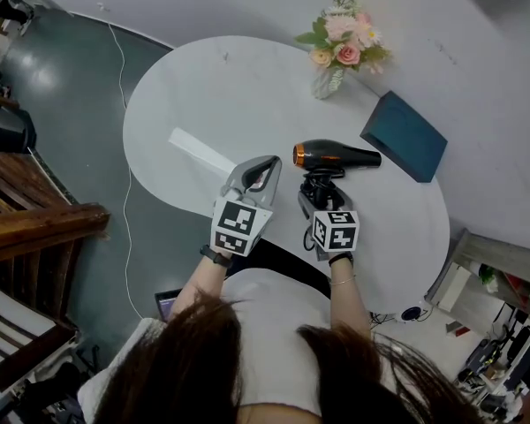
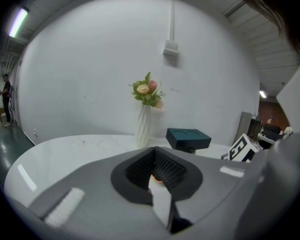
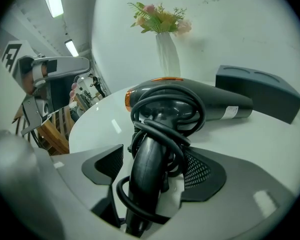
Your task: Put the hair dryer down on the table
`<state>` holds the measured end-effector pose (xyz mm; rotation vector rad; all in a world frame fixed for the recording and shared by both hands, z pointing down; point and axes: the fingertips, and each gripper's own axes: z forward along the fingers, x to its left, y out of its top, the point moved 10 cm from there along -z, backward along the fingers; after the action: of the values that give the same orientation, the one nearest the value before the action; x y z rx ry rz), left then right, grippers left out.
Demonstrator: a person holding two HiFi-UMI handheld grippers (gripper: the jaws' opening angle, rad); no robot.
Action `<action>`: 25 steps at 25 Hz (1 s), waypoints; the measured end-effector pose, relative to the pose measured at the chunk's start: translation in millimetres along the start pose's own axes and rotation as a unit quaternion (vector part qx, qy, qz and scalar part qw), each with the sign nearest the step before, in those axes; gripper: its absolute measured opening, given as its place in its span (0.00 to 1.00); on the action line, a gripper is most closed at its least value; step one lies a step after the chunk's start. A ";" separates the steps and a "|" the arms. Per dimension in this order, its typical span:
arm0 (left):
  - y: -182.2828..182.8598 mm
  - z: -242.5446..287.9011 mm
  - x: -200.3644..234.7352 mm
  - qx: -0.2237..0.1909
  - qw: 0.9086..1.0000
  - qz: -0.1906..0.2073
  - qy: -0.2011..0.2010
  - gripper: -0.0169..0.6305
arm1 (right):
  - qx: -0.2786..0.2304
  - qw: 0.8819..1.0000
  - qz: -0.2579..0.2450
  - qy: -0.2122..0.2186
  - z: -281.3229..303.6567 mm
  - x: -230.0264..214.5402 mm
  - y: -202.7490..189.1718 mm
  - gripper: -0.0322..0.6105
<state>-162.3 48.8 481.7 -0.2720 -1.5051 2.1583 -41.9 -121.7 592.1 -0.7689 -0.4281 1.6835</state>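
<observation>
A black hair dryer (image 1: 336, 157) with an orange ring lies on the round white table (image 1: 247, 87), barrel pointing right and handle toward me. Its cord is wound around the handle (image 3: 147, 174). My right gripper (image 1: 321, 193) stands open around that handle, and table shows through a gap beside the left pad in the right gripper view (image 3: 157, 160). The dryer's barrel (image 3: 200, 101) rests on the tabletop. My left gripper (image 1: 269, 168) hovers just left of the dryer with its fingertips together and nothing between them (image 2: 155, 156).
A white vase of flowers (image 1: 340, 47) stands at the table's far side. A dark teal box (image 1: 405, 135) lies right of the dryer's nozzle. Wooden furniture (image 1: 35, 228) stands on the floor at the left, and a thin cable (image 1: 124, 104) runs past the table.
</observation>
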 end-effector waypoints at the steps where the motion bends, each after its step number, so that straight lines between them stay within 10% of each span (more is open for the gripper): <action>1: 0.5 -1.0 -0.2 -0.001 1.000 0.000 0.000 0.12 | -0.001 1.000 0.000 -0.002 -1.4 -0.1 -0.2 0.56; 25: 51.4 -4.3 -21.0 -0.070 0.996 0.045 -0.037 0.12 | -0.175 0.981 -0.025 -0.080 -108.9 -5.0 60.8 0.56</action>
<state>-156.7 27.9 430.4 -0.3159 -1.7217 2.1561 -10.0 -154.9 476.1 -0.8701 -0.8677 1.6485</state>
